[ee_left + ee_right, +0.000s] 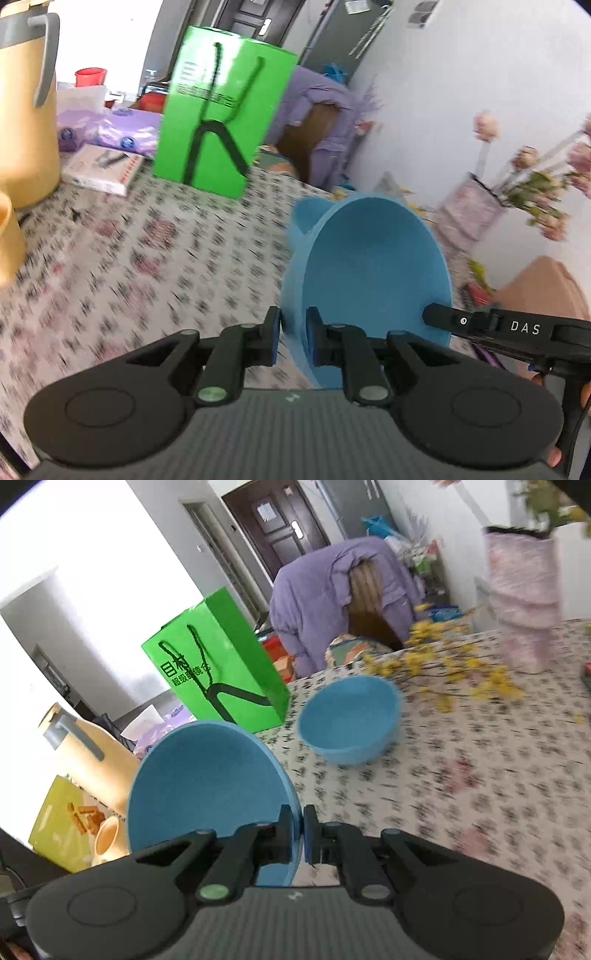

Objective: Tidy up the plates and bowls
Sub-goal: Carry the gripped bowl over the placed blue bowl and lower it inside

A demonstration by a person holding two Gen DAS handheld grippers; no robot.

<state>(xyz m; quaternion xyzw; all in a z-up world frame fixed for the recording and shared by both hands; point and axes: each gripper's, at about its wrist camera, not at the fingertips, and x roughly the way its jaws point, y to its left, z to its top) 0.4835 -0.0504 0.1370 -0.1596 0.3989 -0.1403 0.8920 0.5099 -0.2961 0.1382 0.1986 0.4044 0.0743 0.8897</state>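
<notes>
A person working 2 handheld grippers over a table covered in a floral-print cloth [480,794] carries blue tableware in both hands. The left gripper [294,341] is clamped on the rim of a deep blue plastic bowl [373,273], its pads pressing the wall from inside and outside, the bowl tipped on edge and held clear of the cloth. The right gripper [299,834] is closed tight on the edge of a flat round blue plate [207,786], which stands nearly upright in the jaws, off the table. A 2nd blue bowl [349,720] sits on the cloth ahead of the plate, beside a green paper carrier bag [221,664] and near a spray of yellow flowers [454,672]. A pink wrapped vase [524,602] stands at the far right of the table. Judging by the layout, the sorting appears to be midway: 2 pieces are lifted and in transit, nothing is yet stacked, and the resting bowl looks the likely place for its twin. No final stack or rack is visible.
</notes>
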